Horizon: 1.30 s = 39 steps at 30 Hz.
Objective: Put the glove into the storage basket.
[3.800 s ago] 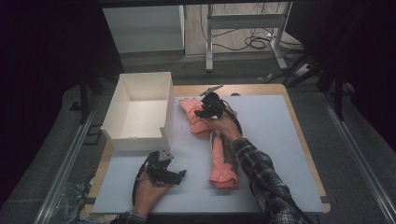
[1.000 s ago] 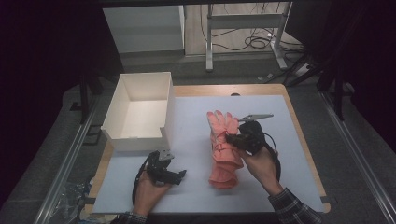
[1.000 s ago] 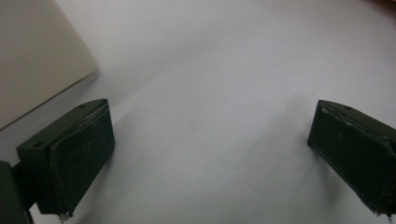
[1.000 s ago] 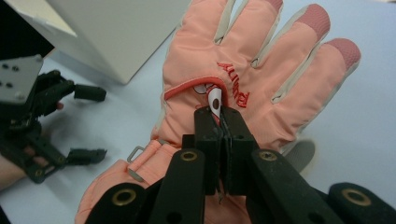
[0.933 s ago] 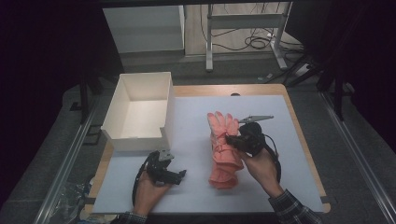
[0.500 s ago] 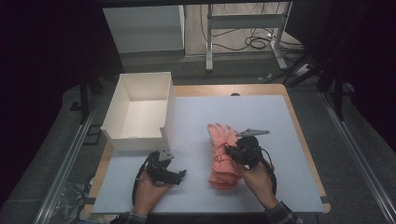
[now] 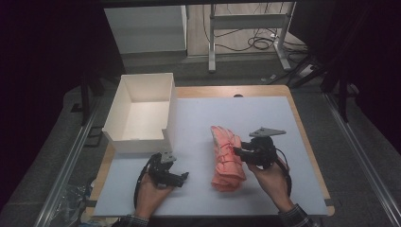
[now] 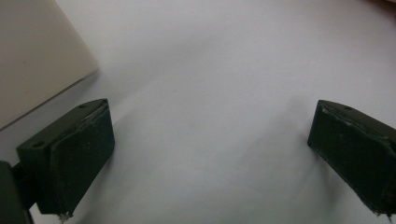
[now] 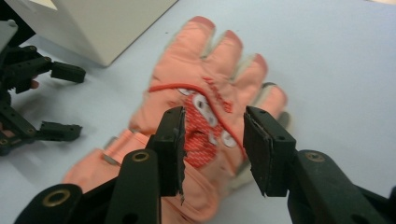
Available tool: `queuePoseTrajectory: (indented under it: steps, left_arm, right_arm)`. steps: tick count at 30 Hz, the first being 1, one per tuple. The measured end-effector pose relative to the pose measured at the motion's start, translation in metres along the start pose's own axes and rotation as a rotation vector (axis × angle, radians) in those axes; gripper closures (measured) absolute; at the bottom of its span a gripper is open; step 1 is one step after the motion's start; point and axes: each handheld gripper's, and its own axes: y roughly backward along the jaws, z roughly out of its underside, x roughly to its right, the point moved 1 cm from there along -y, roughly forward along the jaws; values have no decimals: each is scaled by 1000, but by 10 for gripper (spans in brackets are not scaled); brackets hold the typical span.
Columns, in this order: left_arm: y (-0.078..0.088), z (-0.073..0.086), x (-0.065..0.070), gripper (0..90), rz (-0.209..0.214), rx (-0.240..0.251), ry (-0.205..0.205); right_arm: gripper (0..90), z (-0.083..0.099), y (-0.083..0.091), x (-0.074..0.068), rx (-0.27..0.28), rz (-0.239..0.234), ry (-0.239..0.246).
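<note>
The orange gloves (image 7: 227, 158) are lying on the bench (image 7: 283, 118) beside the white box (image 7: 142, 113). The right gripper (image 9: 212, 140) is hovering above them, its jaws just opening, pinching nothing. The left gripper (image 7: 182, 176) is resting with jaws spread wide.

The right gripper (image 9: 212, 149) hangs just over the orange glove (image 9: 205, 107), its jaws having just been opening, parted with the glove's patterned back showing between them and neither pad pressing on it; the glove lies flat on the counter (image 9: 327, 56), fingers pointing away; beyond the glove's fingertips stands a white box (image 9: 93, 23); beside the glove's cuff rests the left gripper (image 9: 44, 100), jaws apart.
</note>
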Motion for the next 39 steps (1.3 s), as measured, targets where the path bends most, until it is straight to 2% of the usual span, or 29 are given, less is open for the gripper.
queuePoseTrajectory:
  steps: [4,10,17,25,33,39]
  left_arm:
    - [0,0,0,4,1,0,3]
    - [0,0,0,4,1,0,3]
    - [0,0,0,4,3,-4,2]
    - [0,0,0,4,2,-3,2]
    - [0,0,0,4,2,-3,3]
    - [0,0,0,4,2,-3,3]
  right_arm:
    - [593,11,6,10,-21,16,9]
    - [595,40,7,18,-56,0,-3]
    - [594,69,5,12,-85,-41,-6]
    - [594,77,5,4,-82,-67,-8]
    - [583,86,-6,1,-107,-100,8]
    - [579,90,-16,-2,-114,-100,29]
